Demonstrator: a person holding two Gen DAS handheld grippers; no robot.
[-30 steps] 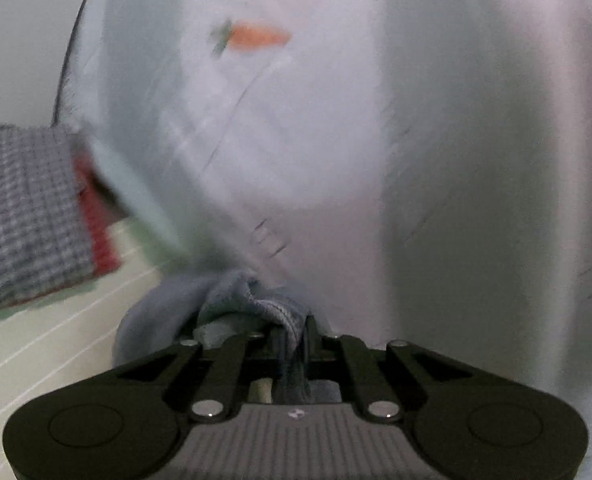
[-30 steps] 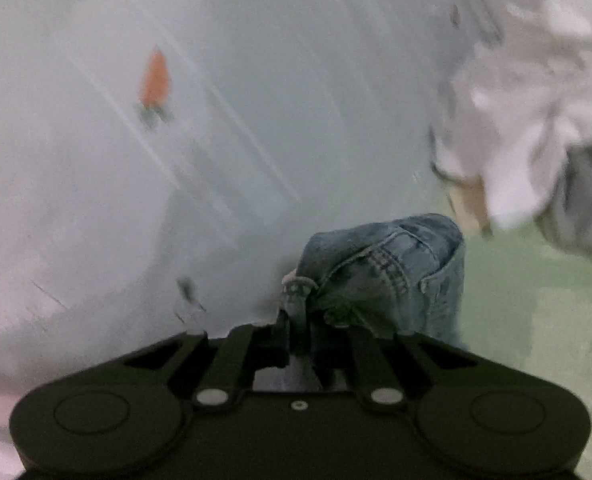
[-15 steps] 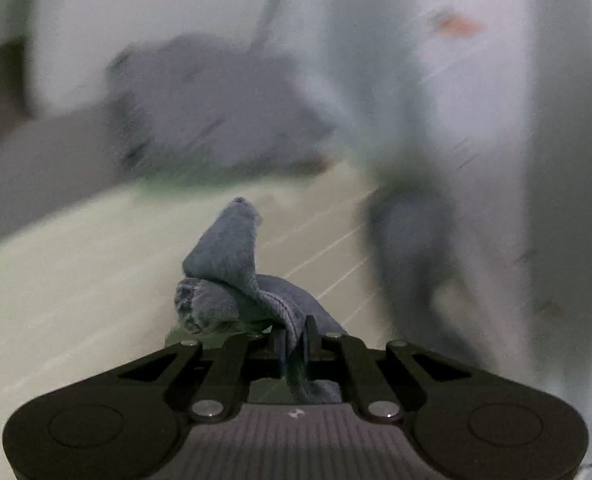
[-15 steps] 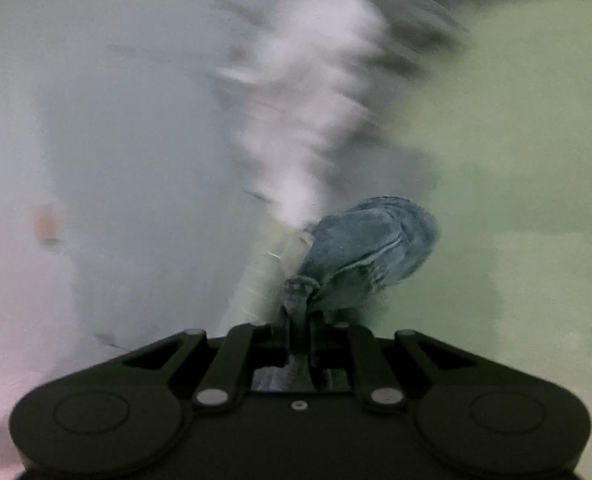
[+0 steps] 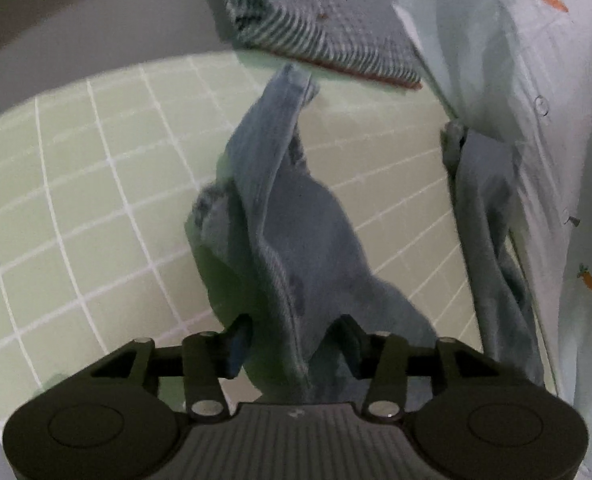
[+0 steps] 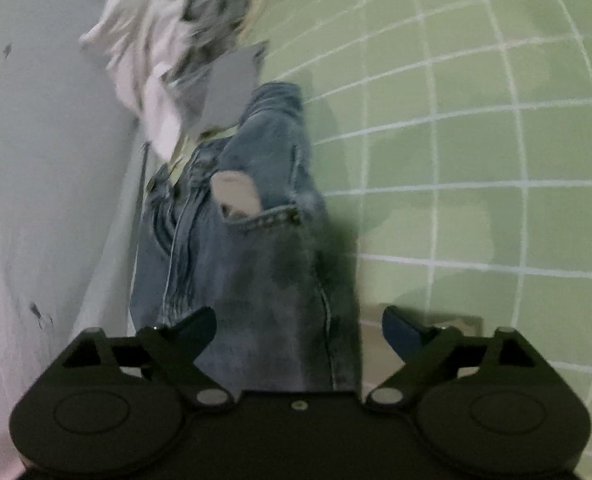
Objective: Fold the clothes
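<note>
Blue denim jeans (image 5: 292, 240) lie bunched on the green grid mat (image 5: 76, 200), running forward from between the fingers of my left gripper (image 5: 292, 340), whose jaws stand apart around the cloth. In the right wrist view the jeans (image 6: 256, 240), with a pocket and a white label showing, lie under my right gripper (image 6: 299, 328), which is wide open above them.
A folded grey checked garment (image 5: 327, 20) on a red one lies at the mat's far edge. The person's pale carrot-print shirt (image 5: 535, 120) fills the right side. A crumpled white and grey clothes pile (image 6: 168, 40) sits at the upper left of the right wrist view.
Both grippers were shut on the jeans and moving fast; now both have opened and the jeans lie down on the mat.
</note>
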